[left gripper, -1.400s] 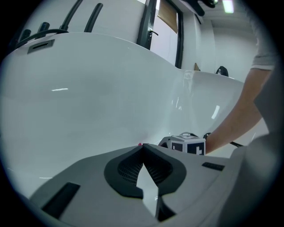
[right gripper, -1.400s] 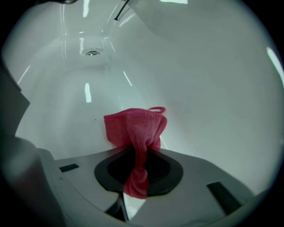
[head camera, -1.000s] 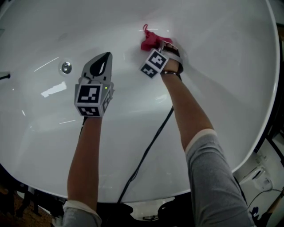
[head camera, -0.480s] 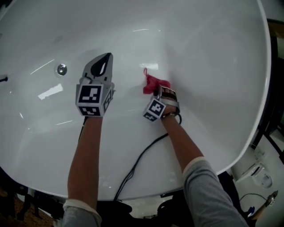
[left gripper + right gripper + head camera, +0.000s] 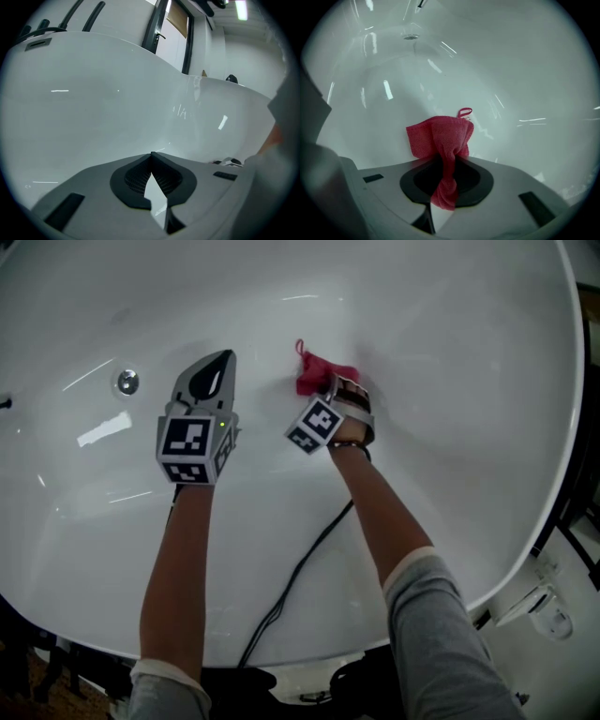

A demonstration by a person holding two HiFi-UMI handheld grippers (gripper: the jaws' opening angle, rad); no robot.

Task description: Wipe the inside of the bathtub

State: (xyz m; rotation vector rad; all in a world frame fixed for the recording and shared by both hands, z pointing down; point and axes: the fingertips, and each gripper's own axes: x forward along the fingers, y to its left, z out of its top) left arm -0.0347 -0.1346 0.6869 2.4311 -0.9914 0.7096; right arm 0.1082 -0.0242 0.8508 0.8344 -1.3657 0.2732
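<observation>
The white, glossy bathtub (image 5: 450, 381) fills the head view, its curved inside streaked with bright reflections. A black cable (image 5: 300, 568) runs across its near slope between the person's two forearms.

The left claw (image 5: 223, 360) hovers over the tub floor with its jaws together at the tips and nothing between them, as the left gripper view shows (image 5: 151, 157).

The right claw (image 5: 328, 390) is further up the slope, clamped on a cloth (image 5: 317, 374). The cloth (image 5: 440, 138) is pink-red and nubbly like towelling, pinched into a twisted waist between the jaws. Beyond them it fans out in folds against the tub's inner wall, with a small loop at its upper corner.

A round metal drain (image 5: 127, 382) sits to the left of the left claw.
</observation>
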